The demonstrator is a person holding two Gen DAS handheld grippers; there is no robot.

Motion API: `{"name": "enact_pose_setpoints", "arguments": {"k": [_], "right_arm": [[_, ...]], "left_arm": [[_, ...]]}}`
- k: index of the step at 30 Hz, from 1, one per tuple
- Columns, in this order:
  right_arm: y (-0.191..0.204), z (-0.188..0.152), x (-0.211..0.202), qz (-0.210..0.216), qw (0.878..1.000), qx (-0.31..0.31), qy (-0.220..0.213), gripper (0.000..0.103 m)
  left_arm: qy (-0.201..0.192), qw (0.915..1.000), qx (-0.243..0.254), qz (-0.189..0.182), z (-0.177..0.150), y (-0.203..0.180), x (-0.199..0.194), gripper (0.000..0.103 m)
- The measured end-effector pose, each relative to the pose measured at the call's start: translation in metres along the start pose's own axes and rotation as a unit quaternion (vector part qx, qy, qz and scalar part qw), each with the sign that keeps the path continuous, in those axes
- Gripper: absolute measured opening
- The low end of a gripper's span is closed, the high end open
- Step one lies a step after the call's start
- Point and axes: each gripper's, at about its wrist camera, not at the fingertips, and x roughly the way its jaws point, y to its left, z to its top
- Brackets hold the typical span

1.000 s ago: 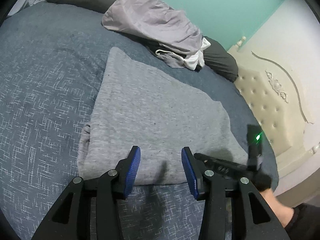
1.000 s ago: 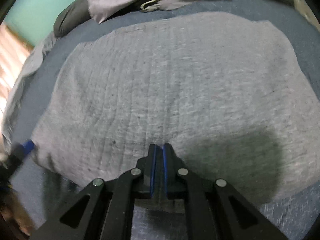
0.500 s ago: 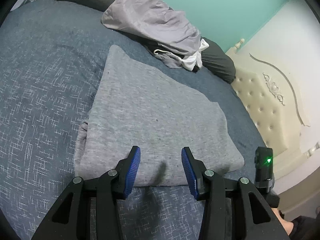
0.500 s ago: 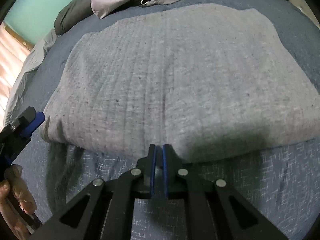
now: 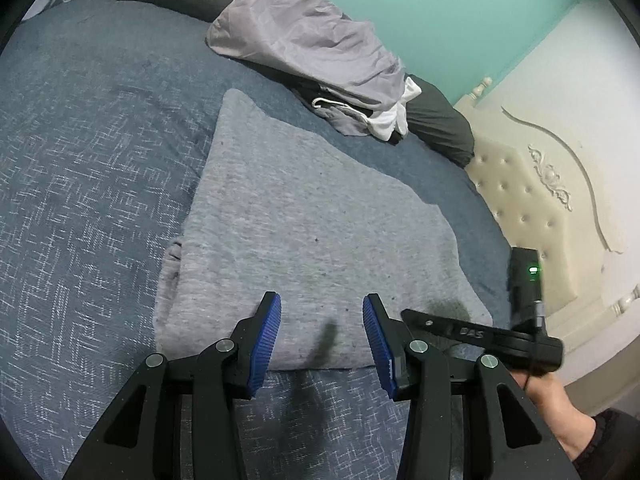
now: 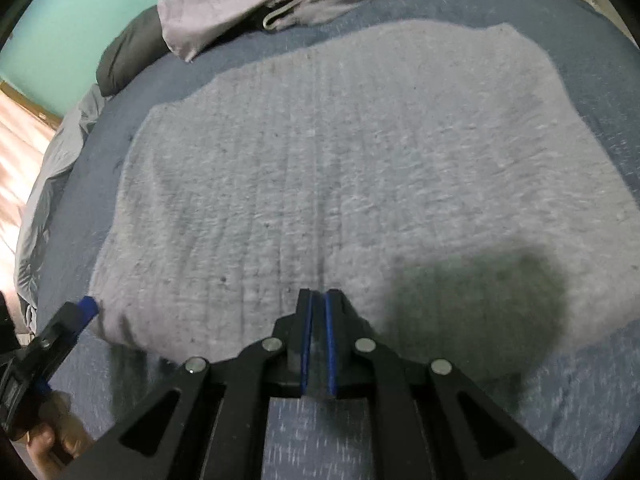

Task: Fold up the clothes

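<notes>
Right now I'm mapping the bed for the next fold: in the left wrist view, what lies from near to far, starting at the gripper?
left gripper → grey folded garment → pile of unfolded clothes → teal wall

Open ground: dark blue woven bedspread point(image 5: 80, 184), bare left of the flat folded grey knit garment point(image 5: 304, 232). Obstacles: heap of lilac-grey crumpled clothes point(image 5: 312, 44) and dark grey pillow point(image 5: 436, 128) along the far edge; cream tufted headboard point(image 5: 532, 216) at right.
</notes>
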Motion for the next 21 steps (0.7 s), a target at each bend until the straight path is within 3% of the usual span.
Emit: {"name": "enact_pose_setpoints", "arguments": {"k": [9, 14, 21], "right_arm": [[0.011, 0.03, -0.01, -0.03, 0.998, -0.04, -0.041, 0.004], [0.005, 0.031, 0.021, -0.043, 0.999, -0.033, 0.006, 0.004], [0.01, 0.041, 0.014, -0.05, 0.998, -0.032, -0.011, 0.004]], "left_arm": [[-0.001, 0.9999, 0.0, 0.014, 0.002, 0.005, 0.002, 0.047], [-0.003, 0.9997, 0.003, 0.025, 0.003, 0.005, 0.003, 0.046], [-0.004, 0.9997, -0.004, 0.024, 0.004, 0.01, 0.002, 0.047]]}}
